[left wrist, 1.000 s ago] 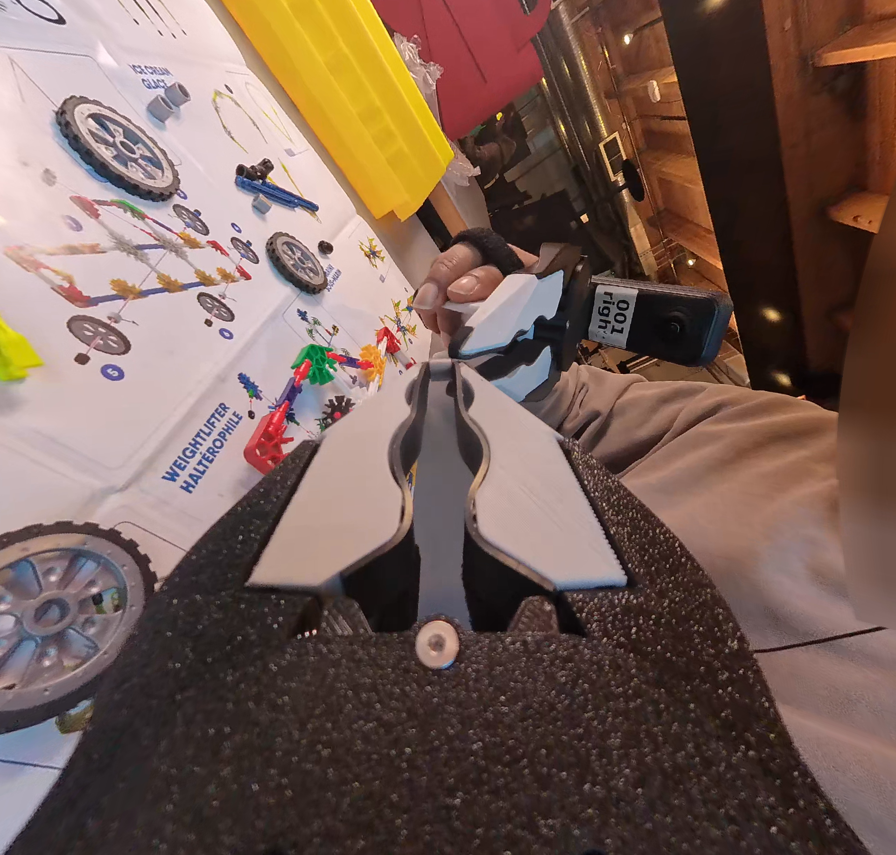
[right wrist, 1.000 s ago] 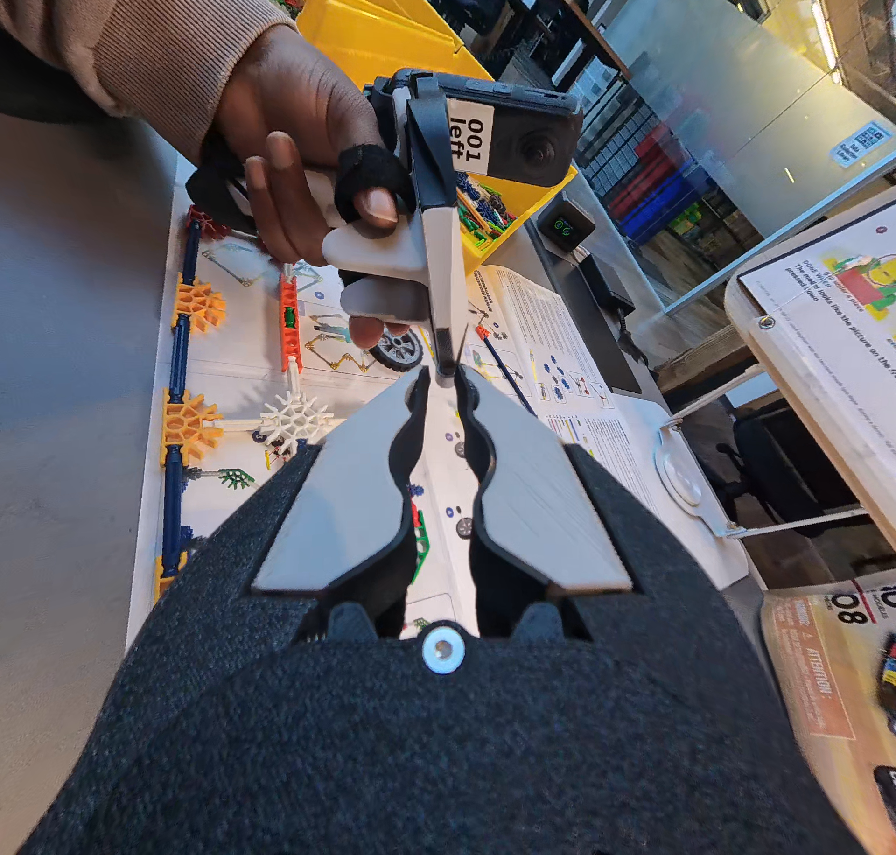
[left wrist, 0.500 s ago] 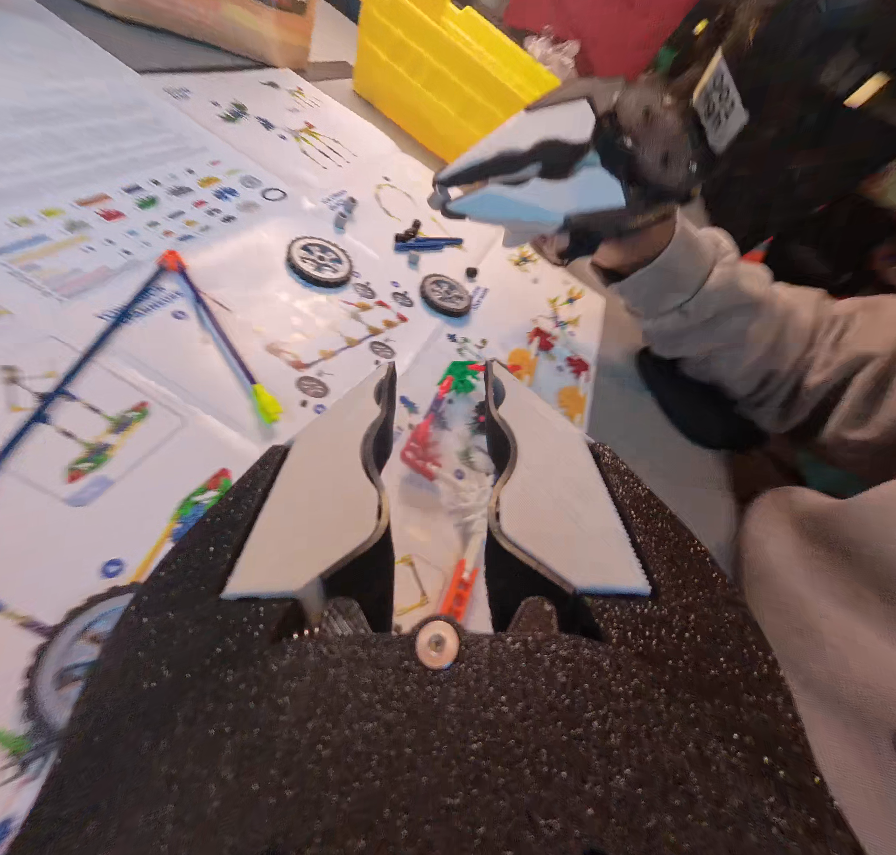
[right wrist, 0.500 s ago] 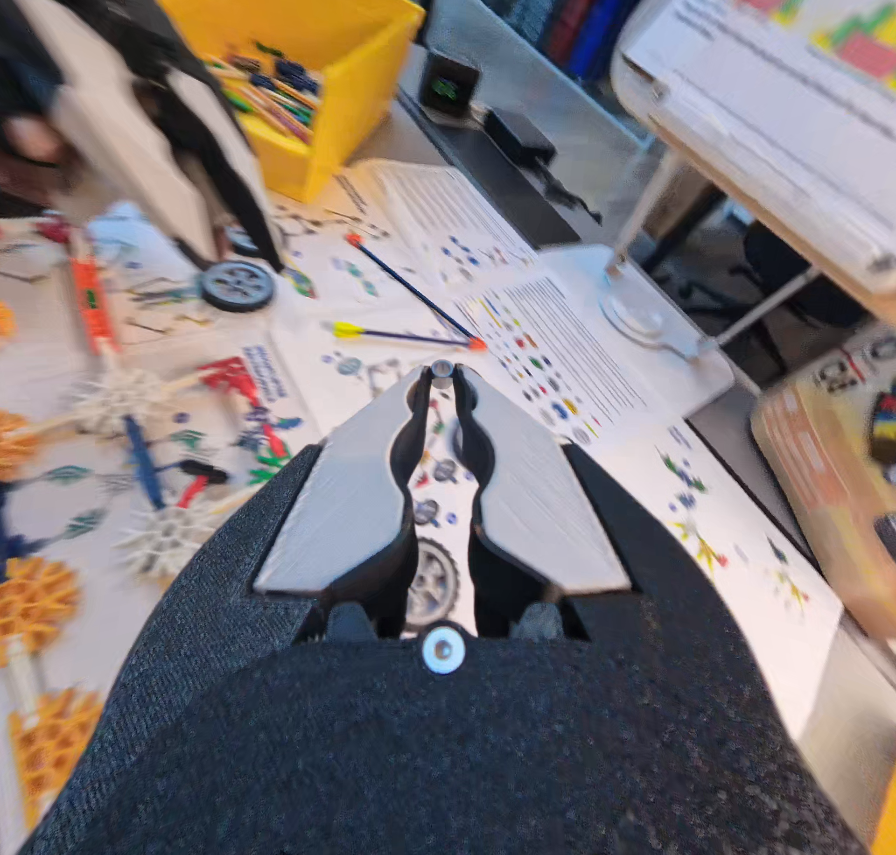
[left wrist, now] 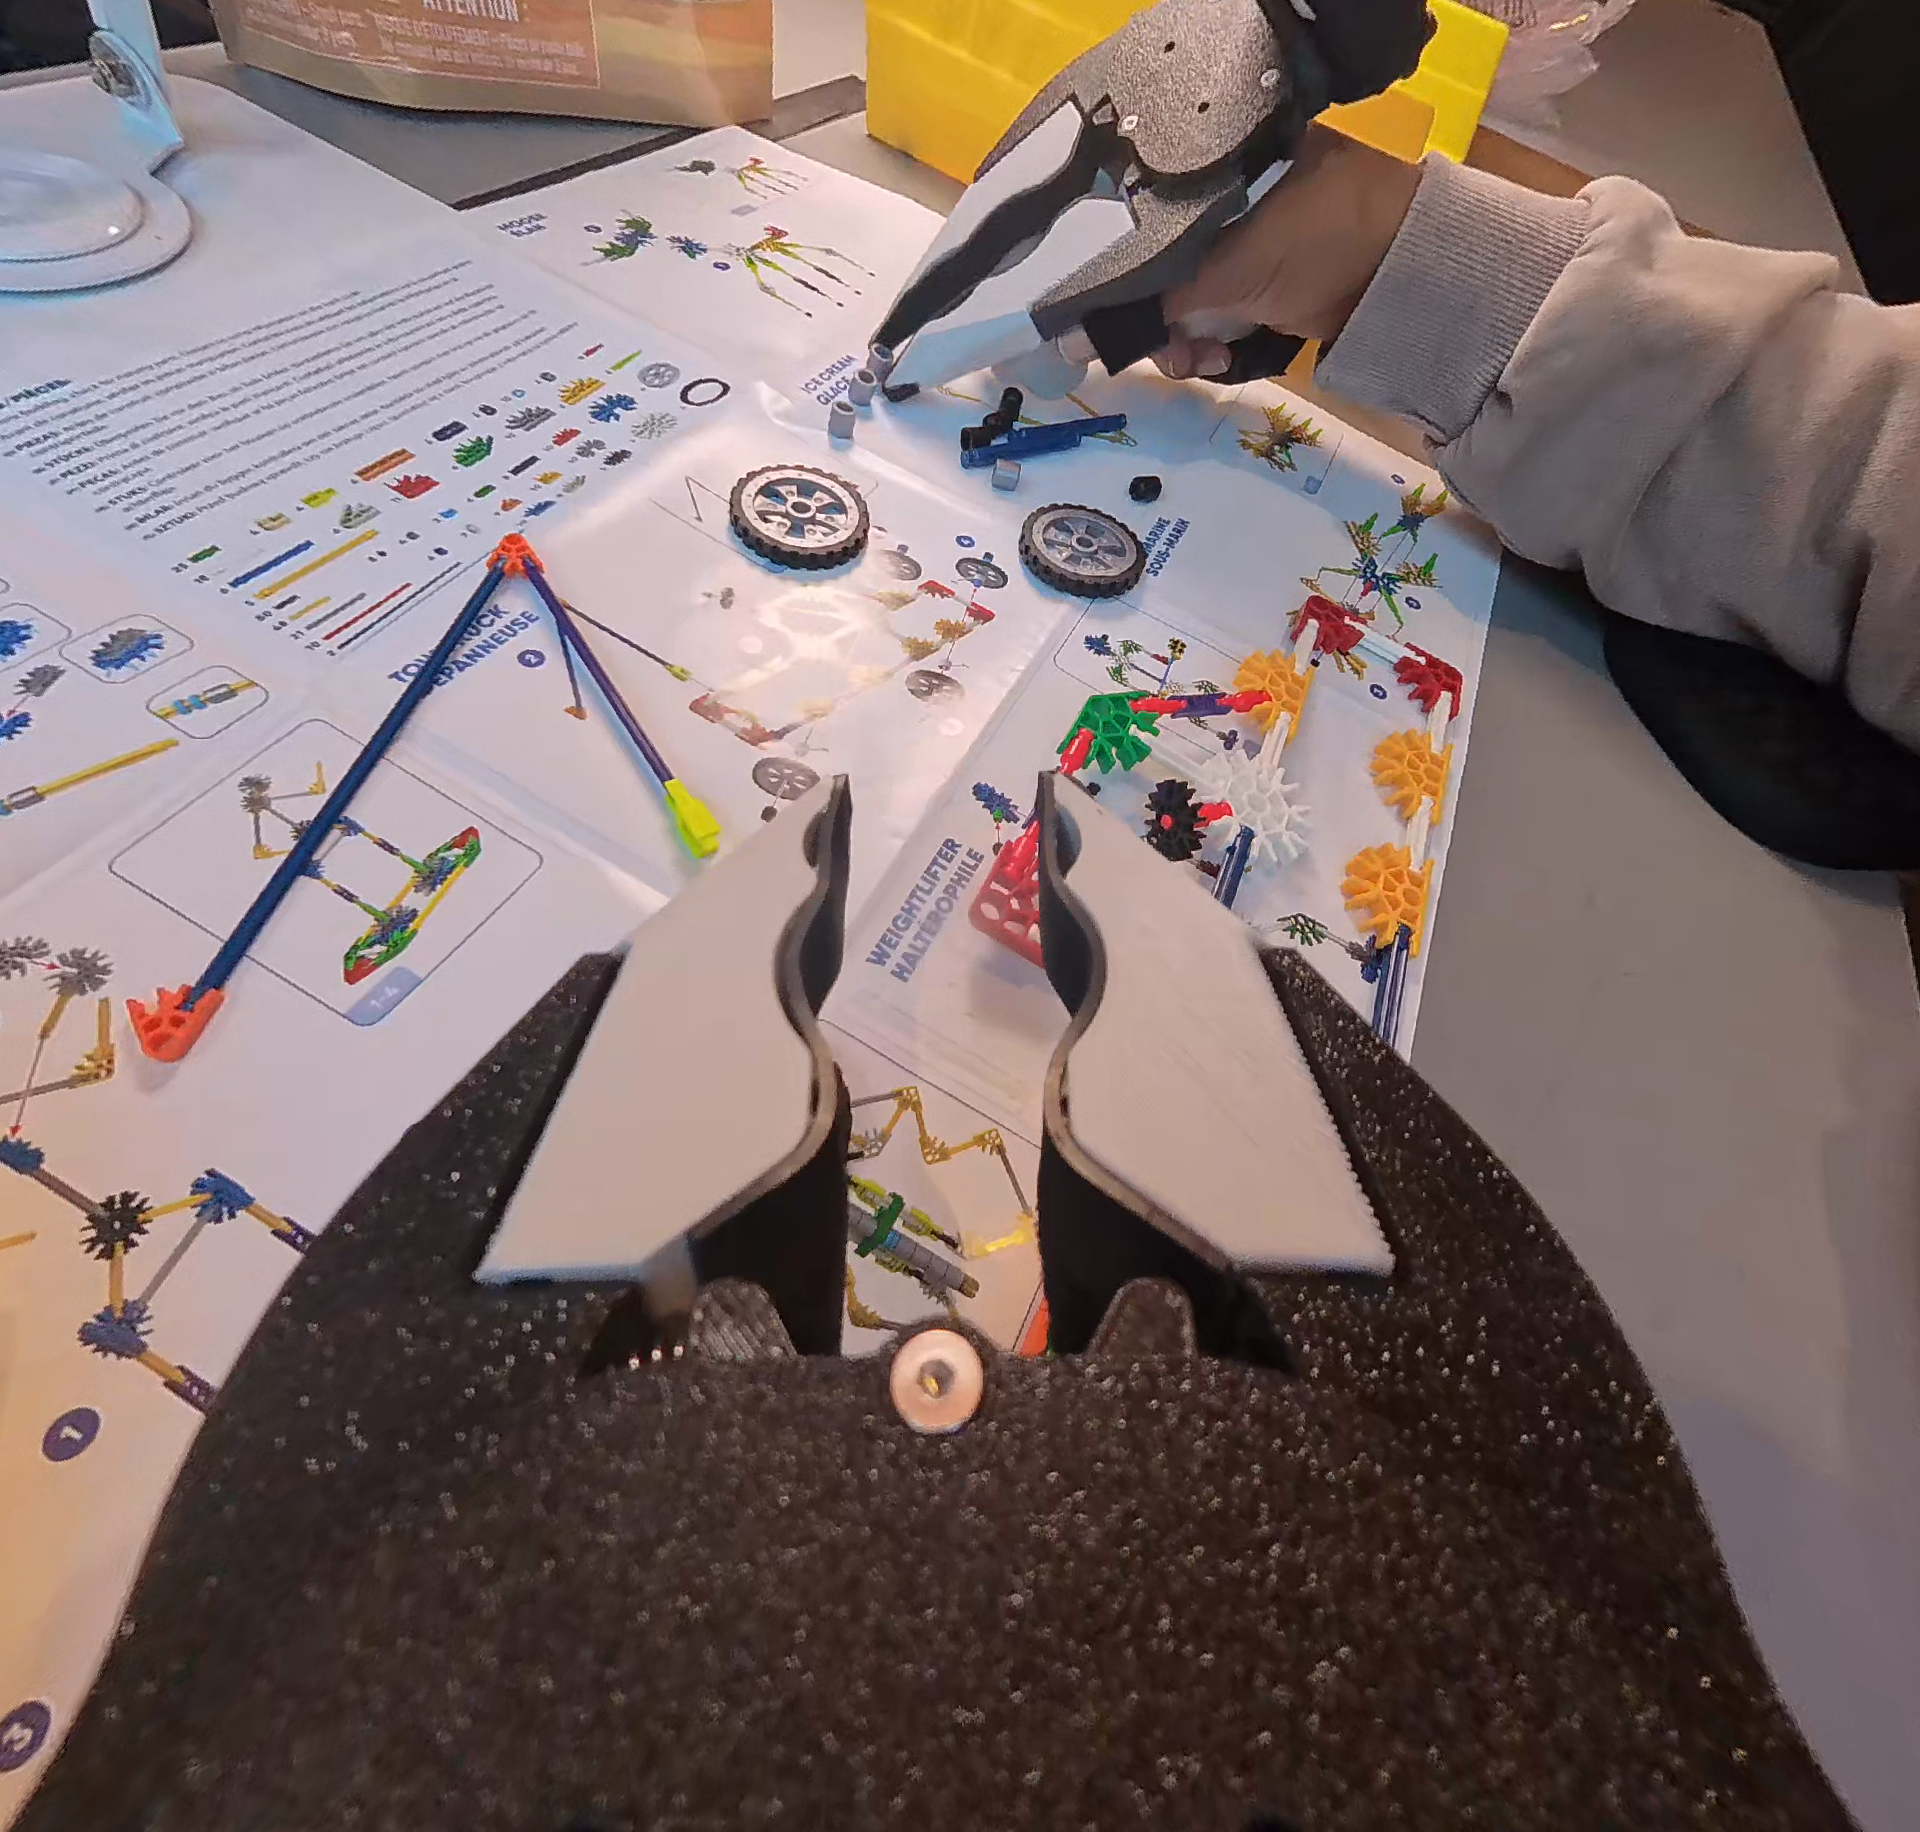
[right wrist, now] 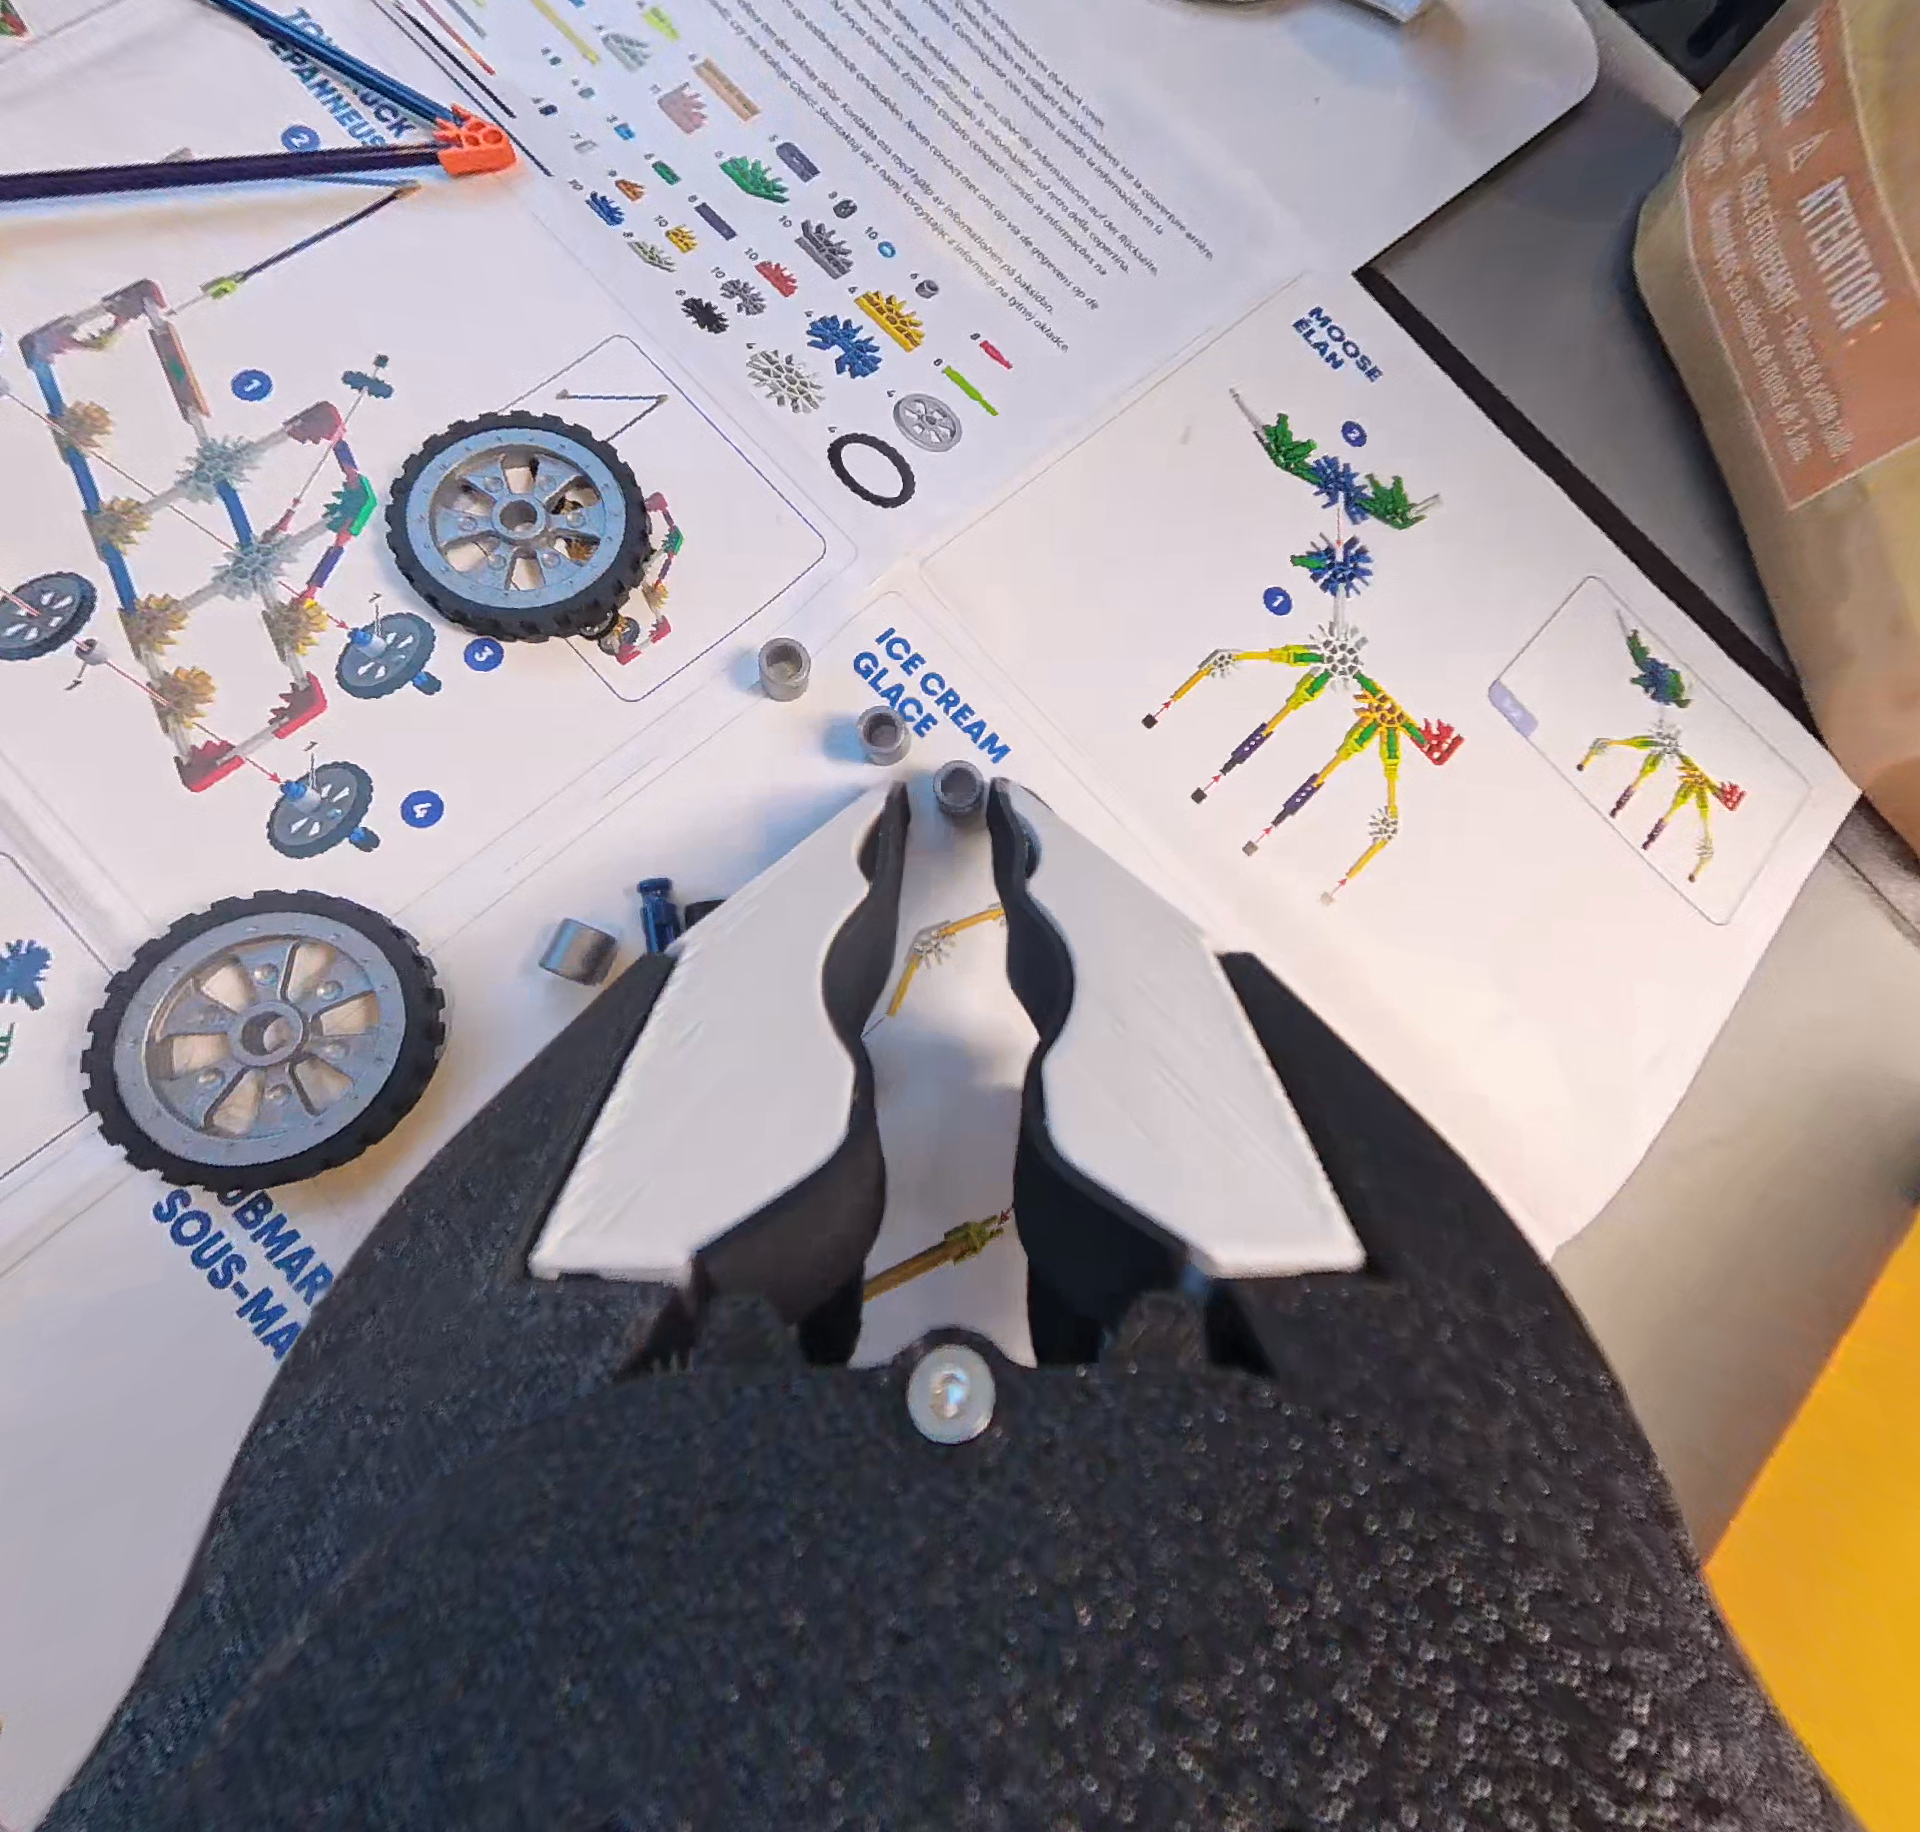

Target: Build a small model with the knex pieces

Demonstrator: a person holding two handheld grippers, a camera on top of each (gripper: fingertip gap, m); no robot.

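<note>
Each gripper is built with 2 pale grey, flat fingers (left wrist: 727,1034) edged in wavy black padding, set in a black speckled body fastened by 1 silver screw (left wrist: 935,1380). The right gripper (left wrist: 883,369) shows small rivets on its shell. A beige ribbed-cuff sleeve (left wrist: 1558,348) is worn, with black finger straps.

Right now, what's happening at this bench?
A person works two handheld grippers over a toy-building instruction sheet. The right gripper is down on the sheet, open, its tips bracketing a small grey spacer, with two more spacers beside it. The left gripper is open, holding nothing, above a colourful rod-and-connector assembly. Two loose wheels lie nearby.
</note>
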